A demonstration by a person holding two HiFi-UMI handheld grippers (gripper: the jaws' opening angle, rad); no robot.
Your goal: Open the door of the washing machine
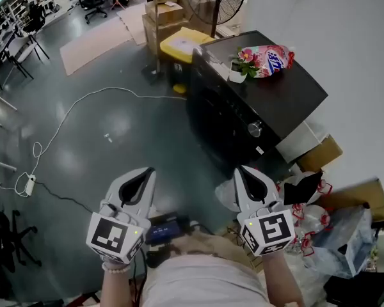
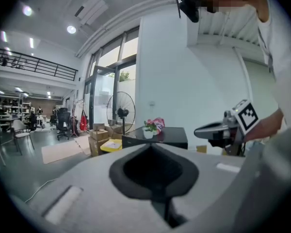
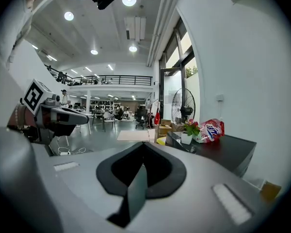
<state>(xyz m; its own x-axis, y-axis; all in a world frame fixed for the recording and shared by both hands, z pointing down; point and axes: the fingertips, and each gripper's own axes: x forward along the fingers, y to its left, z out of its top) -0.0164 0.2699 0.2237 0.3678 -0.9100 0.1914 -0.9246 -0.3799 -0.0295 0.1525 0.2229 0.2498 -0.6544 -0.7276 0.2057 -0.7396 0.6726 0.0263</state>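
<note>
The washing machine [image 1: 230,117] is black; the bag [image 1: 269,59] at its top's far edge is pink, flower-printed. The left gripper [image 1: 147,171] and right gripper [image 1: 242,170] are grey with black-and-white square markers.

- washing machine [image 1: 288,98]: black top, smooth, dull sheen.
- floor [image 1: 115,152]: grey, smooth, glossy.
- pink pouch [image 1: 273,59]: shiny plastic film.
- boxes [image 1: 165,11]: brown cardboard, matt.
- left gripper [image 1: 148,171], right gripper [image 1: 240,170]: matt grey plastic.

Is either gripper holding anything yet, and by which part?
Nothing is held. The left gripper and the right gripper are both shut and empty, well short of the washing machine.
</note>
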